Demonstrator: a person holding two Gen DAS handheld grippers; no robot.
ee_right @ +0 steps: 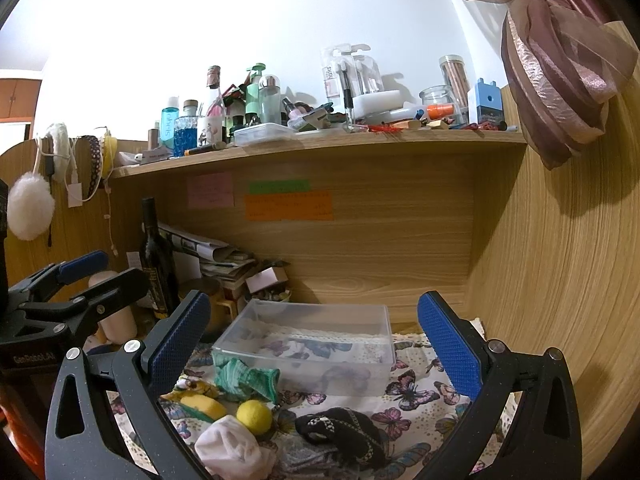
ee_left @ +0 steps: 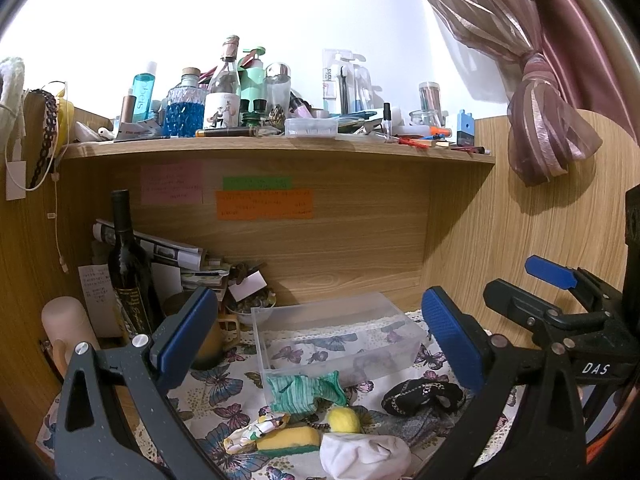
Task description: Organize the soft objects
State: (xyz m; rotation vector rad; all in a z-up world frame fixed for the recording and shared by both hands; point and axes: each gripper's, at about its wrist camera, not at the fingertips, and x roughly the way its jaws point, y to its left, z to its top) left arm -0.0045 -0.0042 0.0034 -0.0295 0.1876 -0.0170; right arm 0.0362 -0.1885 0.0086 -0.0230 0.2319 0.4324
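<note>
White cloth (ee_left: pixel 362 456) on butterfly tablecloth (ee_left: pixel 224 384) under cluttered shelf (ee_left: pixel 280 148).

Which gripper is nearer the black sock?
Right. The black sock lies between the right gripper jaws; the left gripper has it off toward its right jaw.

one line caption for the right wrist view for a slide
Open right claw hovers over an empty clear box with soft items on the butterfly cloth.
</note>
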